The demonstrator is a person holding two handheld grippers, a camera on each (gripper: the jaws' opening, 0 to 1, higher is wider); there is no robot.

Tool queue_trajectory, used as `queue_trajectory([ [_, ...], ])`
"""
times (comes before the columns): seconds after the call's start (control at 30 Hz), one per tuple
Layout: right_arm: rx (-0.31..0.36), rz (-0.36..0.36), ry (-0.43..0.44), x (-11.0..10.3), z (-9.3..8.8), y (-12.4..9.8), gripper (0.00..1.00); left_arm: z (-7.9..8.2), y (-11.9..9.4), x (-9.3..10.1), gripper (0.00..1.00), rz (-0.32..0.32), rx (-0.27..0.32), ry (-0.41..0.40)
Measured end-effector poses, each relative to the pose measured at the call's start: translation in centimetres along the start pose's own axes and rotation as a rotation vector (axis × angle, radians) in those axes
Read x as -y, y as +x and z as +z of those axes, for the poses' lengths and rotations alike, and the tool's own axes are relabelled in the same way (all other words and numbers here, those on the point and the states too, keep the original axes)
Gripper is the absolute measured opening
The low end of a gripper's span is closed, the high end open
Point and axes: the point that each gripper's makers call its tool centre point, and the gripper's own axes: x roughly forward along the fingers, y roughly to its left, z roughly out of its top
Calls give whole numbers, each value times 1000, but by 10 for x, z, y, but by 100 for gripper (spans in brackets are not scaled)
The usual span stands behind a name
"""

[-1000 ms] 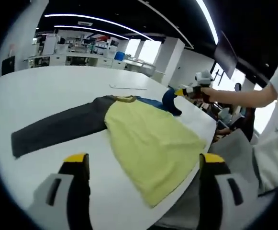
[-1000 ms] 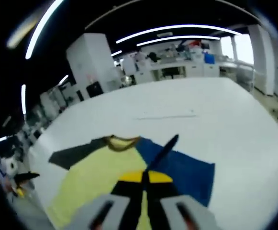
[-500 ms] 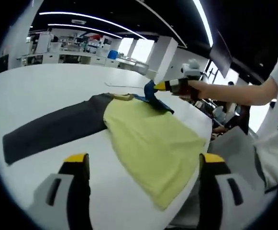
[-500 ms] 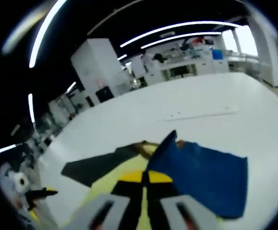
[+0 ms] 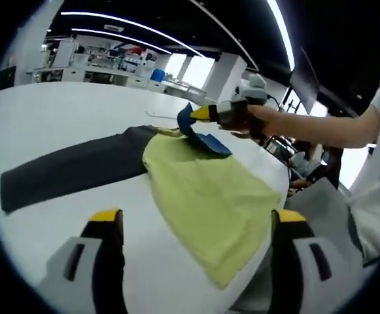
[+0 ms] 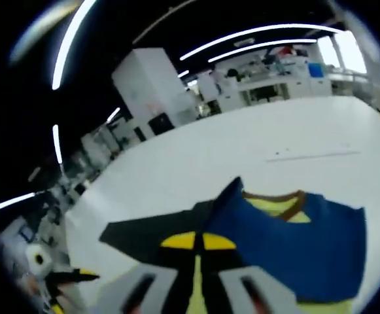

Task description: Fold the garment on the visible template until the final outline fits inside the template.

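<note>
A shirt with a yellow body (image 5: pixel 209 196), a dark grey sleeve (image 5: pixel 72 170) and a blue sleeve (image 5: pixel 203 134) lies on the white table (image 5: pixel 52 118). My right gripper (image 5: pixel 197 114), held by a hand, is shut on the blue sleeve's end and holds it raised over the collar area. In the right gripper view its jaws (image 6: pixel 195 241) are closed on the blue sleeve (image 6: pixel 301 252), which drapes across the brown-edged collar (image 6: pixel 275 198), with the grey sleeve (image 6: pixel 144 230) beyond. My left gripper (image 5: pixel 196 221) stands open near the shirt's hem, holding nothing.
The table's edge runs close along the shirt's right side, where a person's arm (image 5: pixel 320 127) and white top (image 5: pixel 379 190) stand. A thin pale strip (image 6: pixel 314 156) lies on the table past the collar. Bare tabletop spreads beyond the grey sleeve.
My right gripper has lifted the blue sleeve off the table and carried it inward over the yellow body toward the collar. The left gripper has stayed in place, open.
</note>
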Motion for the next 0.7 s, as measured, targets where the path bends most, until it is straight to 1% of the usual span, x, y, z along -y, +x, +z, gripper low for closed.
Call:
queue_trajectory([
  [0.03,-6,7,9,-5,-1,3,0,-1,0,-1,91,0,-1,-1],
  [0.1,-7,19,-1,-12,1,10,0,-2,0,-2,91,1,-1,-3],
  [0.17,-25,27,-19,-20,-5,17,0,-3,0,-3,91,2,-1,-9],
  [0.2,-38,29,-28,-20,-8,25,0,-4,0,-5,91,3,-1,-12],
  [0.3,-62,31,-41,-20,-16,37,0,-7,0,-11,91,13,6,-32],
  [0.4,-117,15,-69,-15,-31,50,0,-8,0,-14,91,18,16,-48],
  [0.5,-147,9,-77,-12,-41,59,0,-8,0,-16,91,27,26,-60],
  [0.57,-169,11,-76,-12,-48,65,0,-8,0,-19,91,32,33,-67],
  [0.63,-175,12,-78,-11,-49,70,0,-8,0,-20,91,35,35,-72],
  [0.7,-191,13,-86,-16,-55,68,0,-9,0,-21,91,36,36,-76],
])
